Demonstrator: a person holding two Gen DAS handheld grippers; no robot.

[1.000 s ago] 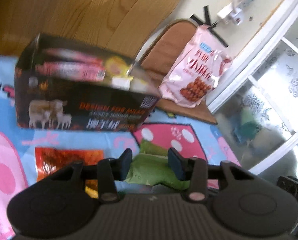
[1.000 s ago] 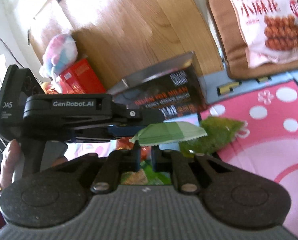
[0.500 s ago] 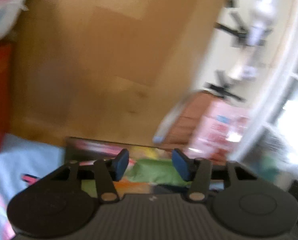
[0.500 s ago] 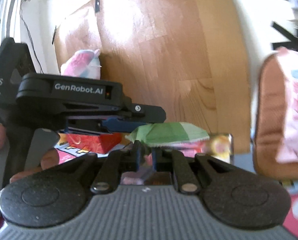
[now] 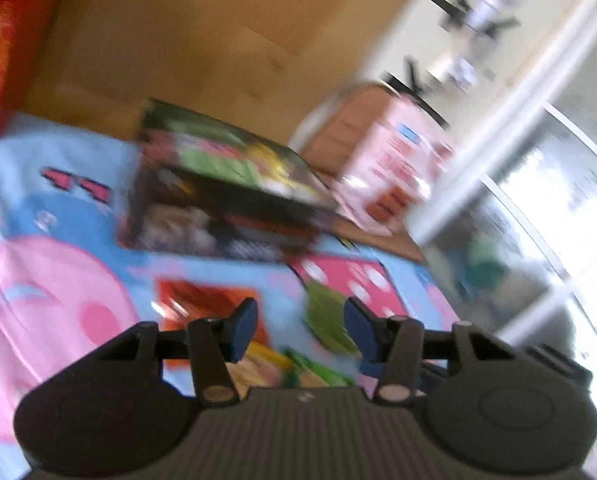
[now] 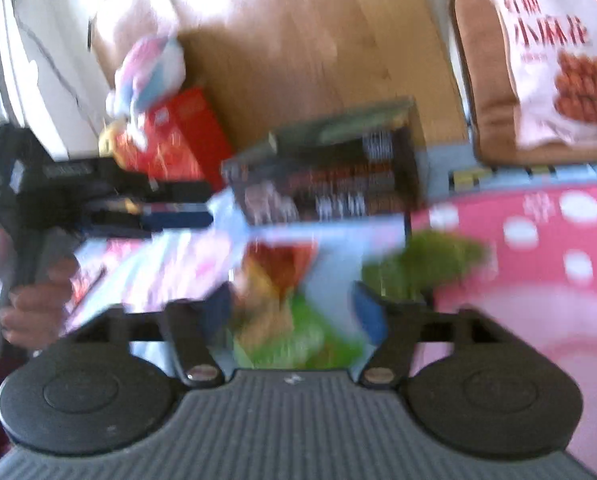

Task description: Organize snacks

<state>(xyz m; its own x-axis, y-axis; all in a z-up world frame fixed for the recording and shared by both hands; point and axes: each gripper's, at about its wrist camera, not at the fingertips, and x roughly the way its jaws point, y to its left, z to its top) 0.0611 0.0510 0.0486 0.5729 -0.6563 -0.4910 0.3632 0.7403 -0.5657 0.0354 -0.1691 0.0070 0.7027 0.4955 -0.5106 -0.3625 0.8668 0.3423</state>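
Both views are blurred by motion. A black open-topped box (image 5: 226, 204) holding snack packets stands on the cartoon play mat (image 5: 50, 280); it also shows in the right wrist view (image 6: 330, 184). My left gripper (image 5: 300, 330) is open and empty above loose packets: a red-orange packet (image 5: 206, 304) and a green packet (image 5: 328, 316). My right gripper (image 6: 294, 316) is open and empty over a red, yellow and green packet (image 6: 282, 300), with another green packet (image 6: 418, 264) to its right. The left gripper also shows at the left of the right wrist view (image 6: 178, 212).
A pink snack bag (image 6: 554, 56) lies on a brown cushion (image 6: 486, 120) beyond the mat. A red box (image 6: 182, 136) and a plush toy (image 6: 146, 76) sit at the far left on the wooden floor (image 6: 298, 52). A white window frame (image 5: 498, 128) runs along the right.
My right gripper has opened and no longer holds the green packet. Both grippers have dropped back down toward the mat, away from the box.
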